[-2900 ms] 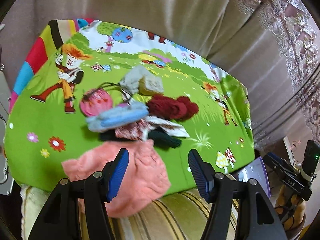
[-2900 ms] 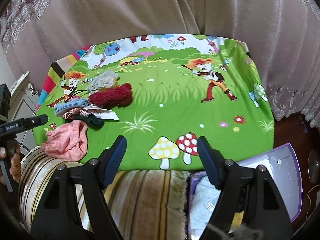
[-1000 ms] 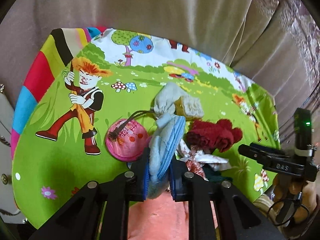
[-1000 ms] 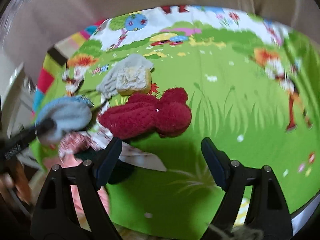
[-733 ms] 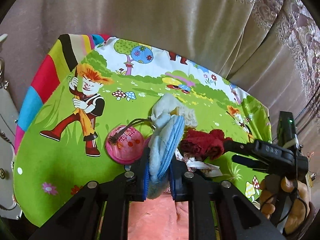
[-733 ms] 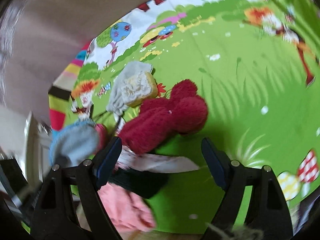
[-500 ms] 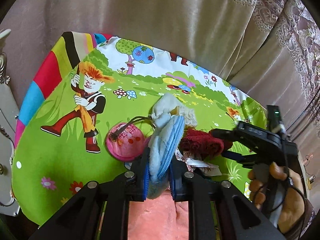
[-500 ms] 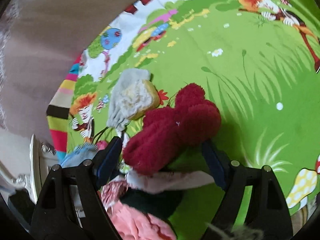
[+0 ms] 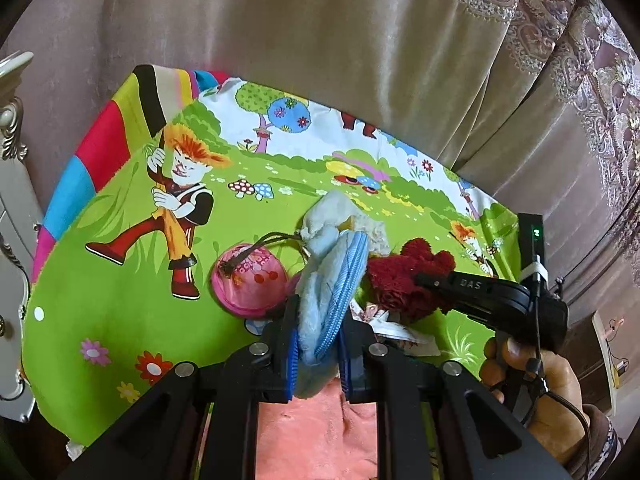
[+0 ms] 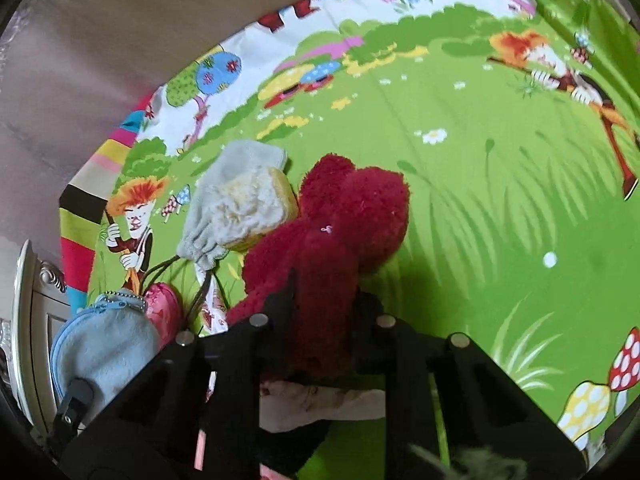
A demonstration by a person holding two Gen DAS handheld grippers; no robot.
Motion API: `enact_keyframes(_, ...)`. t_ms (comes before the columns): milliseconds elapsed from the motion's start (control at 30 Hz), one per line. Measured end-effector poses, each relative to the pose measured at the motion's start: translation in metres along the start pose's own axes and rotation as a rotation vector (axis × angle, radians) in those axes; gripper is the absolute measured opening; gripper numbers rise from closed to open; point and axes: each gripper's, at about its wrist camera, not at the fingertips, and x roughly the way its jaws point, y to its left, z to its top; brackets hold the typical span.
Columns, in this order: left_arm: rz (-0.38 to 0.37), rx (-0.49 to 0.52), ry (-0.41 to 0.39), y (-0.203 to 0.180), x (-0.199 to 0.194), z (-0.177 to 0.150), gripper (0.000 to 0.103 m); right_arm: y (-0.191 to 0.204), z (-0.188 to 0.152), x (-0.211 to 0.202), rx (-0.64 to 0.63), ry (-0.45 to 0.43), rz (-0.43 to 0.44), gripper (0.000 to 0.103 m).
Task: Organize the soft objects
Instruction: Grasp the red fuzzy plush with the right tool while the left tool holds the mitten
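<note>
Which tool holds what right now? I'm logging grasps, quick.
Left tool: shut on the blue pouch.
Right tool: closing on the red plush, which sits between its pads.

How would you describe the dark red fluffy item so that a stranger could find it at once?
Start from the bright green cartoon-printed cloth covering the surface. Near its middle lies a small heap of soft things; the dark red fluffy plush item is at the heap's edge, beside a pale grey drawstring pouch. Only it is deep red and lobed, and the right tongs are closing on it.
</note>
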Motion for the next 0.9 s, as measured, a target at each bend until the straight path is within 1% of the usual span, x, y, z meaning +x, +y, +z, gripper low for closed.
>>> enact_keyframes(133, -0.003, -0.005, -0.014, -0.005, -0.005, -0.001, 0.017, 0.001, -0.002, -0.02, -0.057, -0.064, 0.0, 0.023)
enact_keyframes(300, -0.013, -0.01, -0.033, -0.012, -0.014, -0.003, 0.017, -0.003, -0.004, -0.043, -0.082, -0.129, 0.008, 0.023)
enact_keyframes(433, -0.032, -0.012, -0.037, -0.021, -0.018, -0.008, 0.017, -0.009, -0.009, -0.067, -0.105, -0.183, -0.01, 0.023)
enact_keyframes(533, -0.048, -0.013, -0.034, -0.028, -0.02, -0.013, 0.017, -0.013, -0.02, -0.085, -0.143, -0.209, -0.027, 0.023)
enact_keyframes(700, -0.073, -0.003, -0.024, -0.045, -0.025, -0.024, 0.017, -0.024, -0.043, -0.108, -0.187, -0.221, -0.067, 0.023)
enact_keyframes(900, -0.104, 0.016, -0.01, -0.066, -0.029, -0.036, 0.017, -0.042, -0.069, -0.137, -0.222, -0.231, -0.094, 0.023)
